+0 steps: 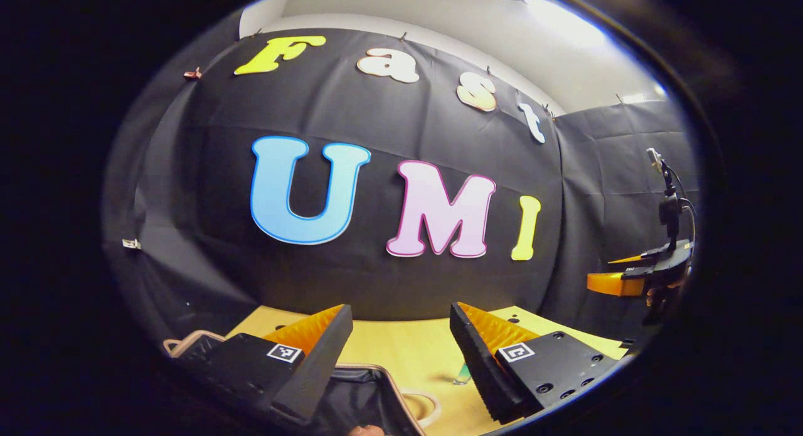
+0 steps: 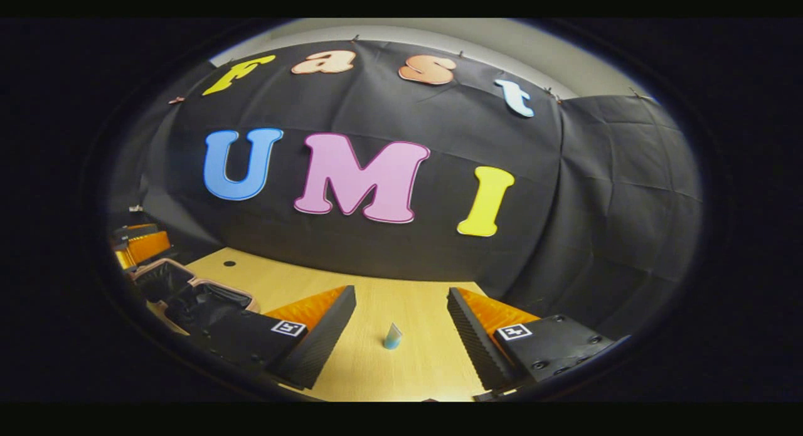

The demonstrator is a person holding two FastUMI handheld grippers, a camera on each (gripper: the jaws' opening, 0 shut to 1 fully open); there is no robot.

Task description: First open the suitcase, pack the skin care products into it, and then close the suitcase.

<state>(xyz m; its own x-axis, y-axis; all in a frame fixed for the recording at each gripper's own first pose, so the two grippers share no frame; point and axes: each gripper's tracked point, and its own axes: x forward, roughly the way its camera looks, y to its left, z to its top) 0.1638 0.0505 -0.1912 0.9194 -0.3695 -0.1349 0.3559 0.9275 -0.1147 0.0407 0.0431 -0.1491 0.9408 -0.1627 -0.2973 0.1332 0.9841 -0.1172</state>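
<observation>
Left gripper view looks along the left gripper, whose two fingers stand wide apart with nothing between them, raised above a pale wooden surface. Below the left finger lies the open suitcase: a dark lining edged by a pinkish rim, with a loop of handle or strap curling on the wood just beside it. Between the fingers and close to the right one, a small bluish skin care tube stands on the surface, mostly hidden by that finger. At the far right edge the right gripper hangs in the air, well apart from the left one; whether it is wide or narrow cannot be told from here.

Right gripper view shows that gripper with its fingers likewise spread wide and empty, pointing down over the same surface. The skin care tube stands upright on the wood between the two fingers, touching neither. To the left, partly behind the left finger, the suitcase lies open, its two dark-lined halves side by side inside the pinkish rim. Beyond it, at the left edge, the left gripper shows above the suitcase.
</observation>
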